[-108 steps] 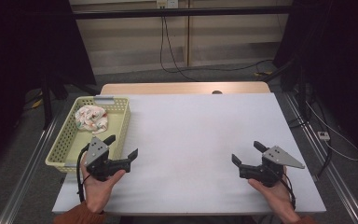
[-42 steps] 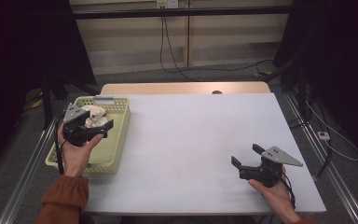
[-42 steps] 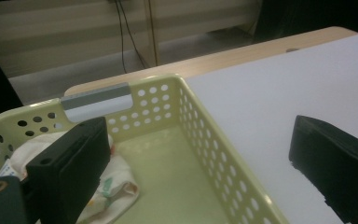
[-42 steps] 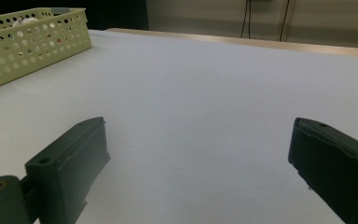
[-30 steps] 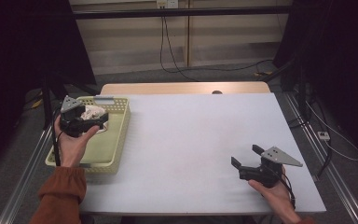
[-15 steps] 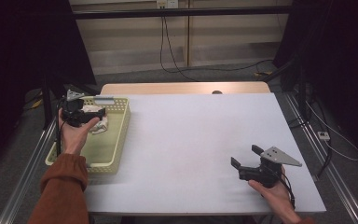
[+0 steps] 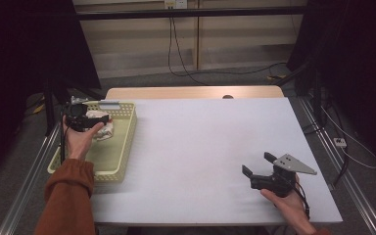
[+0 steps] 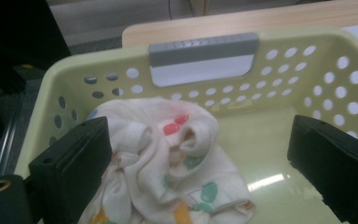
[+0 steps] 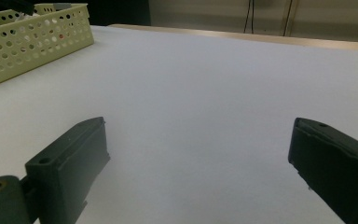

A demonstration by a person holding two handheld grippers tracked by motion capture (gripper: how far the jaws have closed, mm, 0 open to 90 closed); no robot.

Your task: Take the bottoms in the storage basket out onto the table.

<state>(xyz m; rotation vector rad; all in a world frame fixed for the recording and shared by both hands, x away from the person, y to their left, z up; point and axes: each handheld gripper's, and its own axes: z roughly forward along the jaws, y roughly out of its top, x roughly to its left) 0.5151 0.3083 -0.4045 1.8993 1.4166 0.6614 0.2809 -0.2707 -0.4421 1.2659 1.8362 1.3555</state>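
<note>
Hovering my left gripper [image 7: 97,119] over the far end of the yellow basket [image 7: 122,142], I have its jaws spread wide above the crumpled cloth [image 8: 168,163]. It's a bunched white cloth with coloured prints, lying in the basket's far left corner against the perforated wall; as a lump it has no clear long axis or heading that I can tell. My right gripper [image 7: 255,164] rests low over the white table [image 7: 200,147], jaws apart, gripping nothing.
</note>
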